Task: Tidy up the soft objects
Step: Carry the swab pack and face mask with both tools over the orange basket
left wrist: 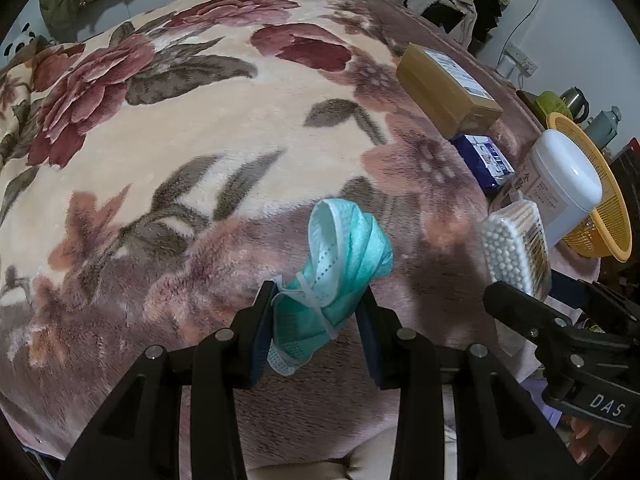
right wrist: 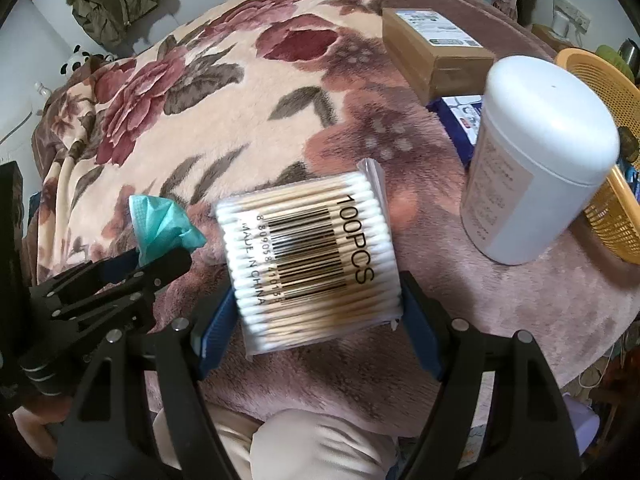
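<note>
Left gripper [left wrist: 316, 312] pinched a rolled green face mask [left wrist: 344, 256] above the floral blanket [left wrist: 200, 128], right gripper [right wrist: 320, 312] clamped a cotton swab pack [right wrist: 308, 260] beside it, white canister [right wrist: 536, 160] stood near orange basket [right wrist: 612, 208]

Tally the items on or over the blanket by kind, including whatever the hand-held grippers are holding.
Face mask, rolled, in the left hand-held gripper: 1
Cotton swab pack, in the right hand-held gripper: 1
White canister: 1
Cardboard box: 1
Blue packet: 1
Yellow basket, at the blanket's edge: 1
Total: 6
</note>
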A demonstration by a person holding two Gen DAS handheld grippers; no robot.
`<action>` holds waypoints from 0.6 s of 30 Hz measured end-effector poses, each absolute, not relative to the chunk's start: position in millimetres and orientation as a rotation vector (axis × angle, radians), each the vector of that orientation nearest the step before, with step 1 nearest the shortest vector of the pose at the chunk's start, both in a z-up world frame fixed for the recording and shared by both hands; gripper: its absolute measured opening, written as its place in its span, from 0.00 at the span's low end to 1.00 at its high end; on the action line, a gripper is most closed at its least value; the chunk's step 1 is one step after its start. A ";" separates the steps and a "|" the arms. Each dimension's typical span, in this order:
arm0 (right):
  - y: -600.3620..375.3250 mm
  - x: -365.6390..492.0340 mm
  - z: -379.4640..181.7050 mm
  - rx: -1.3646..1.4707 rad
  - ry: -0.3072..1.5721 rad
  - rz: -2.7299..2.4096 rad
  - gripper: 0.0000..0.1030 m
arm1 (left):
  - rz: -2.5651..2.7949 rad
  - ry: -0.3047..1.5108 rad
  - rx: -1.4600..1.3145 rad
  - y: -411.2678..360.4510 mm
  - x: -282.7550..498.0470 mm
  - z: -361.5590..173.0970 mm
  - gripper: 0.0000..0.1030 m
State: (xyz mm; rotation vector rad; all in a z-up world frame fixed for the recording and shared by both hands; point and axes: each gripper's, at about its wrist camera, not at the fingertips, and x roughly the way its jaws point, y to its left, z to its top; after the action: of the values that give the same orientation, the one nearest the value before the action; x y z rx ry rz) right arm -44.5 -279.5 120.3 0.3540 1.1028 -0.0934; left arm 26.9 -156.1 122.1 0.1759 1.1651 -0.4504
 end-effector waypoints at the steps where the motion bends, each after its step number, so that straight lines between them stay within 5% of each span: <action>1: -280.3 -45.9 121.2 0.355 1.100 -0.094 0.74 | -0.451 1.166 0.175 -157.4 25.8 122.9 0.39; 18: -311.5 -66.6 152.5 0.368 1.029 -0.123 0.74 | -0.488 1.131 0.199 -193.0 15.9 147.4 0.39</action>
State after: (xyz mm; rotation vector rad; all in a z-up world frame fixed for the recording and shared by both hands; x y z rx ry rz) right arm -66.6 -311.5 152.5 0.3678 1.0292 -0.1228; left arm 15.9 -193.0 147.4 0.1989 1.1311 -0.4880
